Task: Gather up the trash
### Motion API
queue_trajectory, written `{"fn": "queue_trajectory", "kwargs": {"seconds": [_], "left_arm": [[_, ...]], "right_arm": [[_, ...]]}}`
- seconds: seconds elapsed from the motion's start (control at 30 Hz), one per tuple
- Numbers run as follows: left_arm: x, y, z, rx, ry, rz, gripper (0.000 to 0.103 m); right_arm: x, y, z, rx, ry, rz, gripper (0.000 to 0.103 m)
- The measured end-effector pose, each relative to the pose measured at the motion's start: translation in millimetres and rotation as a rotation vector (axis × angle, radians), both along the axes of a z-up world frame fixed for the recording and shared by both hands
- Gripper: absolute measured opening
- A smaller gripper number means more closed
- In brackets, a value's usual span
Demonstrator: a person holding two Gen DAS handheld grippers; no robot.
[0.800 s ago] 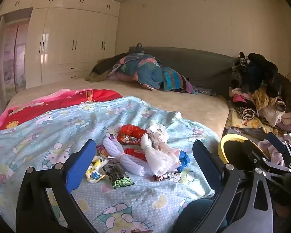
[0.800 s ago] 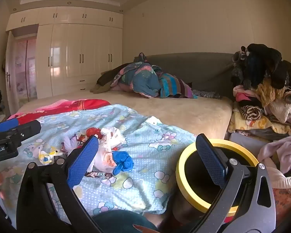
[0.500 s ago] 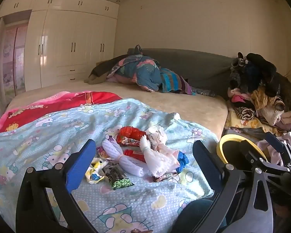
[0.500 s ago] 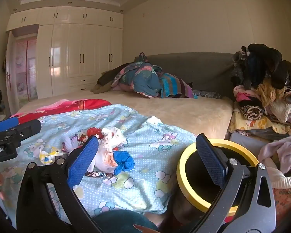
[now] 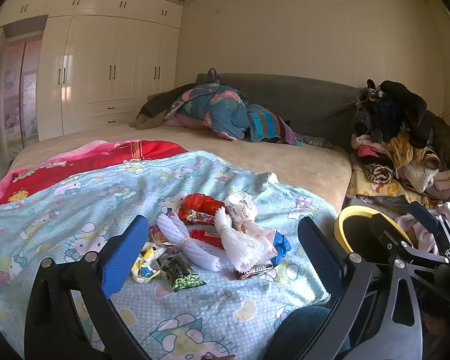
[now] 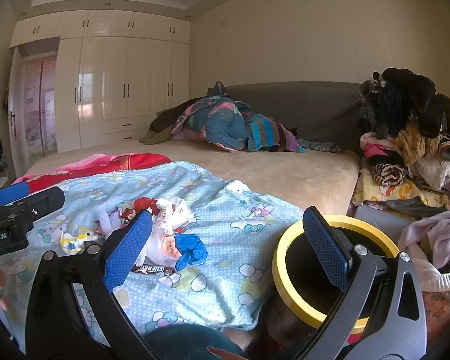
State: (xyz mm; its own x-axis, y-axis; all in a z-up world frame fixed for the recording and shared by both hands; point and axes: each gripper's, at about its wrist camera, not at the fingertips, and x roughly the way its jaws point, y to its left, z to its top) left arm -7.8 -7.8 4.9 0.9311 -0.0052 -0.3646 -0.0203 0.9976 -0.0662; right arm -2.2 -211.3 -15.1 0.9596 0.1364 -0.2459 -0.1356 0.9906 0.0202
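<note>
— What do your claws look like?

— My left claw (image 5: 222,252) is spread wide with nothing between its blue pads, hovering over the near edge of the bed (image 5: 300,165). My right claw (image 6: 228,249) is spread too, also holding nothing, off the bed's right corner.

— Where's the trash?

— The trash pile (image 5: 213,240) lies on the light blue cartoon blanket (image 5: 75,204), straight ahead between the left claw's fingers. I see white foam netting (image 5: 189,246), a red wrapper (image 5: 202,205), a crumpled white bag (image 5: 243,207), a green-pea packet (image 5: 183,271), a blue glove (image 6: 192,250) and an energy bar wrapper (image 6: 153,269).

— And the bin?

— The yellow-rimmed bin (image 6: 285,270) stands just beside the bed's corner, behind my right claw's right finger. Farther out, a heap of clothes (image 6: 405,138) sits to the right, with white wardrobes (image 5: 105,72) at the far wall.
</note>
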Motion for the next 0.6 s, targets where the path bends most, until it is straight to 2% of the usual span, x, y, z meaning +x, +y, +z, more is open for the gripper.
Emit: {"fn": "queue_trajectory", "kwargs": {"seconds": [0.6], "left_arm": [[0.1, -1.7, -2.0, -0.001, 0.003, -0.003, 0.097]], "right_arm": [[-0.6, -0.2, 1.9, -0.001, 0.000, 0.000, 0.093]]}}
